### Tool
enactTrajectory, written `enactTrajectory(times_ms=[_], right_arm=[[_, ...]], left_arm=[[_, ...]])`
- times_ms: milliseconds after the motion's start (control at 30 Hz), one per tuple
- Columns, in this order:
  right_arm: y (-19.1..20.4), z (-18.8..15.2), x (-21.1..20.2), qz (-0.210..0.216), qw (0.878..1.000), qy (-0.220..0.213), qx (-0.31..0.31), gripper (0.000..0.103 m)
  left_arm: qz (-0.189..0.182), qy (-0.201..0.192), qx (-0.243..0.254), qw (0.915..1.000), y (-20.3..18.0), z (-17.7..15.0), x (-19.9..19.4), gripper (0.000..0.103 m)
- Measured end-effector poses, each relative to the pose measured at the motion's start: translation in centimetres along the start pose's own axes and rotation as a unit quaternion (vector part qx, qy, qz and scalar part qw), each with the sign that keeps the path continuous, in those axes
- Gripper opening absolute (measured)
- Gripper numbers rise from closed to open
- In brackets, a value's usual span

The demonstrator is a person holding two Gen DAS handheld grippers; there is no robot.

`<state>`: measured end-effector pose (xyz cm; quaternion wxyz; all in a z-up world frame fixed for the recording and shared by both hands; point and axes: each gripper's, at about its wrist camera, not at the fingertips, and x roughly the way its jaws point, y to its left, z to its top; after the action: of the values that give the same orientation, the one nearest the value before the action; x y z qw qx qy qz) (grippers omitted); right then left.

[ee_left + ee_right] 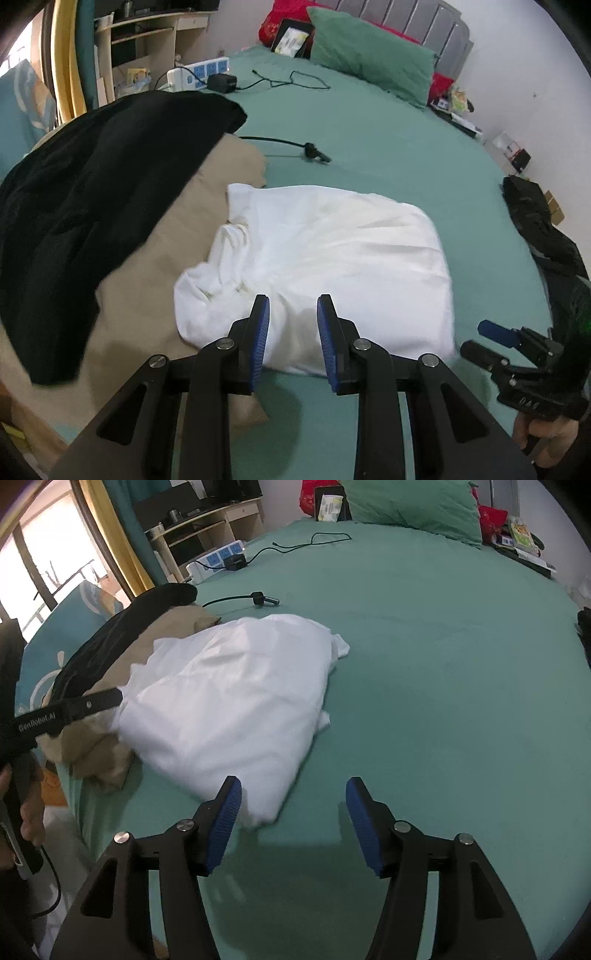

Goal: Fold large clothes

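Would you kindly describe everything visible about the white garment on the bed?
The white garment is plain, thin, soft-looking cloth, folded into a rough rectangle with a bunched, wrinkled left side. It lies flat on the green bedsheet, its left edge overlapping the tan cloth. Neither tool holds it: the left tool hovers open over its near edge, and the right tool is open near its corner.

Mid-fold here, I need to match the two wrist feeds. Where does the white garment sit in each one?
Left wrist view: the white garment lies centre frame on the green bedsheet, just ahead of the open left gripper.
Right wrist view: the white garment lies left of centre, ahead and left of the open right gripper.
Shared landmark: the black cable plug beyond the garment.
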<state>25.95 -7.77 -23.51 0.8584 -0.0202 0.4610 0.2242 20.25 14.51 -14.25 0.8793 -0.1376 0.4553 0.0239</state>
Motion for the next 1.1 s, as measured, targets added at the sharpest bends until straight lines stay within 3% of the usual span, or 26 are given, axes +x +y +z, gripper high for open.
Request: enactTrajectory(times_ms=[500, 767, 967, 1100], right_arm=[[-2.5, -6.1, -6.3, -0.021, 0.999, -0.005, 0.050, 0.066], [-4.2, -8.7, -10.3, -0.040, 0.997, -0.021, 0.062, 0.067], [-5.6, -10.0, -12.9, -0.055, 0.995, -0.028, 0.081, 0.073], [-6.4, -10.6, -14.6, -0.063, 0.993, -0.036, 0.098, 0.078]], left_arm=[[-0.037, 0.013, 0.035, 0.9986, -5.2, -4.4, -4.2, 0.029], [-0.050, 0.000, 0.060, 0.9970, -8.1, -6.4, -7.1, 0.029], [-0.044, -0.005, 0.090, 0.9950, -10.6, -7.0, -8.7, 0.029], [-0.060, -0.005, 0.094, 0.9938, -12.0, -7.4, -9.4, 0.029]])
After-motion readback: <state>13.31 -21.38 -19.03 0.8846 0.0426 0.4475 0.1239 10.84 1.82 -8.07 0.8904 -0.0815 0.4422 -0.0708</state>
